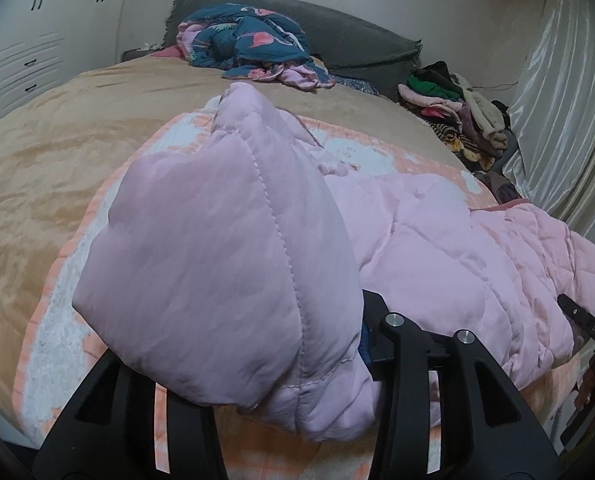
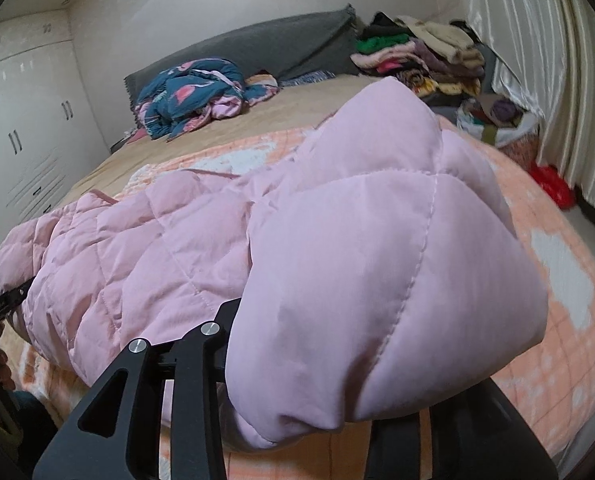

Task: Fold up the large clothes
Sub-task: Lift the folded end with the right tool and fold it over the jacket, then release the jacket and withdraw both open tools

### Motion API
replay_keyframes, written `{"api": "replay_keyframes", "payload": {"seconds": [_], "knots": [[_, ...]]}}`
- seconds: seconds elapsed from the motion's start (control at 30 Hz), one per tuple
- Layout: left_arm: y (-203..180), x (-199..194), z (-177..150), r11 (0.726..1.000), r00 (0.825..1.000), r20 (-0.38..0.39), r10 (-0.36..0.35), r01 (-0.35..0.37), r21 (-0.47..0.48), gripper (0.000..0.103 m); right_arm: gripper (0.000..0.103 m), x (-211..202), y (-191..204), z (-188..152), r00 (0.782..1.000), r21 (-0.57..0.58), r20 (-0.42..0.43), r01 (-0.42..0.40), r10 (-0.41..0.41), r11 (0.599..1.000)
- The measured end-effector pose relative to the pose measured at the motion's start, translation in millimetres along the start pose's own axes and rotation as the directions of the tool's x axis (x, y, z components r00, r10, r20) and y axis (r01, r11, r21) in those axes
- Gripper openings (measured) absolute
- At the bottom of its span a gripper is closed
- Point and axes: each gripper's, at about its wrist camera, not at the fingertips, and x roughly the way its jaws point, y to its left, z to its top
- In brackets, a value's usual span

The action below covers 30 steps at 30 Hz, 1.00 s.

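A pale pink quilted puffer jacket (image 1: 437, 240) lies across the near edge of the bed (image 1: 57, 168), on a peach-and-white blanket (image 1: 57, 332). The left claw (image 1: 297, 360) has a padded fold of the jacket between its fingers, which the fabric hides, so whether it grips cannot be told. The right claw (image 2: 325, 360) is the same, covered by another fold. A crumpled teal flamingo-print garment (image 1: 249, 40) lies near the far edge, and a pile of folded clothes (image 2: 421, 56) sits at the far right corner.
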Motion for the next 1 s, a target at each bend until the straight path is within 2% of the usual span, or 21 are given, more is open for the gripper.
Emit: {"api": "replay_keyframes", "payload": {"seconds": [0.1,0.33,0.53,0.63,0.83,0.9,1.0], "knots": [[2.9,-0.4,-4.7,1.000,1.000,-0.010,0.009,-0.009,-0.006,0.037,0.038,2.7,-7.8,-5.0,1.000,0.057,-0.019,-0.009,0.010,0.998],[4.4,-1.7,-9.2,1.000,0.999,-0.026,0.026,-0.026,-0.011,0.041,0.044,4.5,-12.8,-13.6,0.999,0.107,-0.052,-0.007,0.013,0.994],[7.5,-3.5,-11.5,0.999,0.999,-0.033,0.033,-0.033,-0.021,0.044,0.058,1.5,-16.2,-16.3,0.997,0.137,-0.076,-0.019,0.030,0.990],[5.8,-6.3,-12.7,0.999,0.999,-0.037,0.038,-0.038,-0.023,0.048,0.070,-1.3,-17.4,-19.3,0.996,0.143,-0.087,-0.020,0.033,0.989],[9.9,-10.9,-13.9,0.998,0.997,-0.061,0.040,-0.042,-0.043,0.062,0.088,-10.9,-21.2,-26.8,0.993,0.159,-0.103,-0.032,0.049,0.987],[10.8,-12.8,-14.9,0.998,0.996,-0.074,0.040,-0.044,-0.052,0.074,0.092,-14.4,-21.8,-31.2,0.993,0.164,-0.108,-0.033,0.051,0.986],[10.9,-16.5,-18.1,0.998,0.995,-0.088,0.044,-0.049,-0.050,0.082,0.096,-21.4,-27.1,-38.9,0.992,0.163,-0.118,-0.016,0.035,0.986]]}}
